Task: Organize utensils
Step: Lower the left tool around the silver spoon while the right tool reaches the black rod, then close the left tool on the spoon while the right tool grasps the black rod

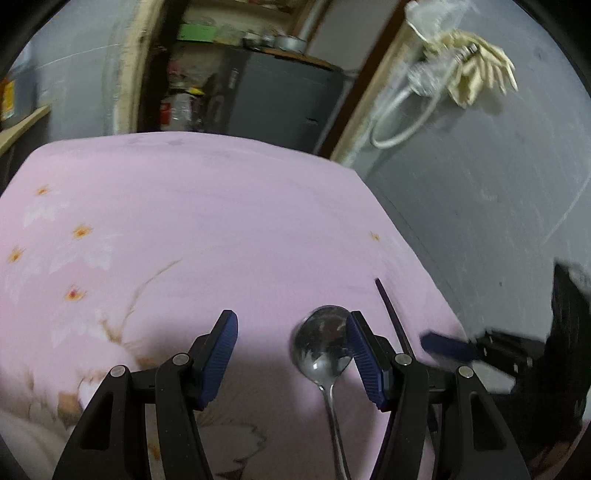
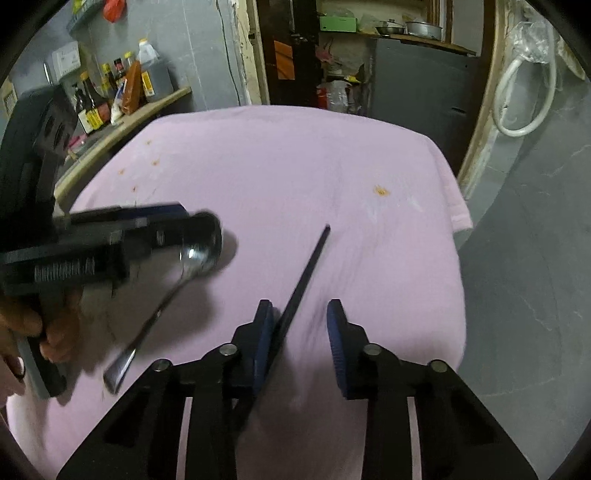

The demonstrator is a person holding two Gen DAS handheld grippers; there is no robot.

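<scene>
Up close, no label can be read: the bottles (image 2: pixel 96 99) on the shelf (image 2: pixel 122 127) carry yellow tags too small and blurred to make out, and the green box (image 2: pixel 338 23) shows no legible print. Only the right wrist view shows that shelf, a hand (image 2: pixel 35 328) gripping the left gripper's handle, and the whole length of the spoon (image 2: pixel 162 306); only the left wrist view shows pale gloves (image 1: pixel 480 79) hanging on the wall and the flower print on the pink cloth (image 1: pixel 221 221). The spoon lies on the cloth-covered worktop (image 2: pixel 295 166), bowl away from the camera, handle running back toward it, between the jaws of the left gripper (image 1: pixel 291 354); these stand about half open, the right pad beside the bowl's edge, though contact is unclear. A dark chopstick (image 2: pixel 304 266) lies slanted, tip pointing far and right, near end by the left pad of the right gripper (image 2: pixel 301 347); its jaws stand partly open, with the far pad clear of the stick.
</scene>
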